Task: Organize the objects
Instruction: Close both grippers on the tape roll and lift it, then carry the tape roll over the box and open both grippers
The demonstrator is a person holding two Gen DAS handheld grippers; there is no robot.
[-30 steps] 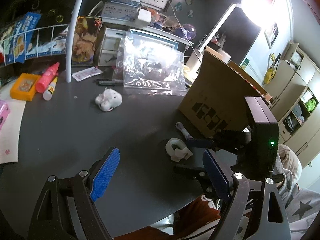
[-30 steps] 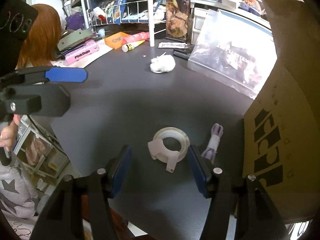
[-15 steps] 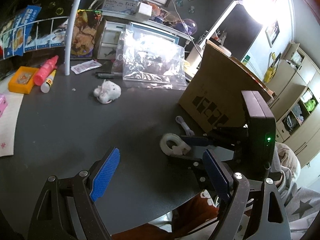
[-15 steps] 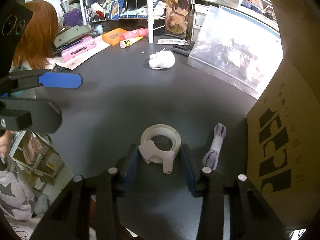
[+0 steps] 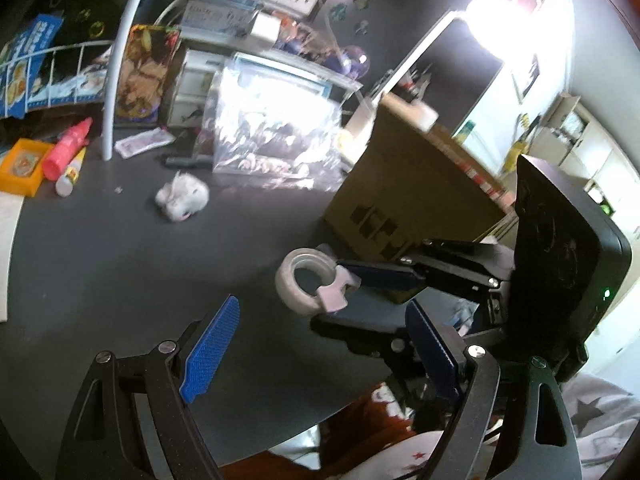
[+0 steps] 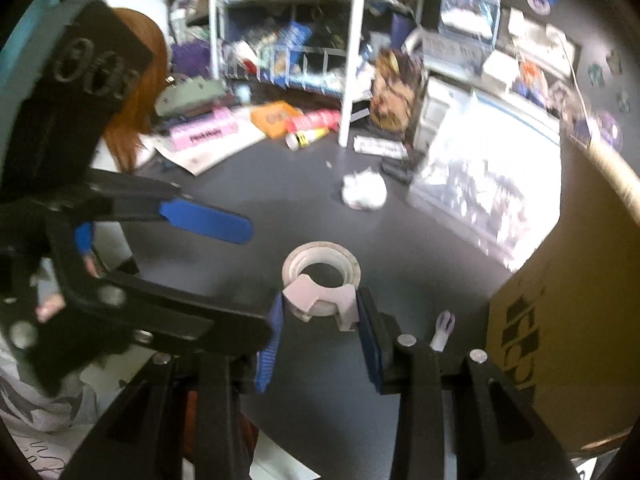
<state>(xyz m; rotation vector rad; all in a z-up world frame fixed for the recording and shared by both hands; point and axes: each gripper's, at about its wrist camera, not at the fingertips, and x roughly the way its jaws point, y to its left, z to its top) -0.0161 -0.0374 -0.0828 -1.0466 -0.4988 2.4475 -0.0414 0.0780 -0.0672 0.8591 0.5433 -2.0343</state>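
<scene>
My right gripper (image 6: 320,312) is shut on a white tape dispenser (image 6: 320,280) with a clear tape roll and holds it above the dark table (image 6: 280,208). In the left wrist view the tape dispenser (image 5: 308,280) hangs in front of the right gripper (image 5: 340,300). My left gripper (image 5: 316,344) is open and empty, just below and in front of the tape dispenser. A white fluffy toy (image 5: 182,198) lies on the table (image 5: 100,260) further back. A purple cable tie (image 6: 442,328) lies on the table near the cardboard box (image 6: 568,300).
A clear plastic bag (image 5: 276,136) leans at the back. A pink bottle (image 5: 66,148), a glue bottle (image 5: 72,172) and an orange tray (image 5: 22,166) lie at the left. A white pole (image 5: 120,60) and wire shelf stand behind. The cardboard box (image 5: 404,188) stands at the right.
My right gripper has closed on the tape dispenser and lifted it off the table, leaving the purple cable tie behind. The left gripper stays open.
</scene>
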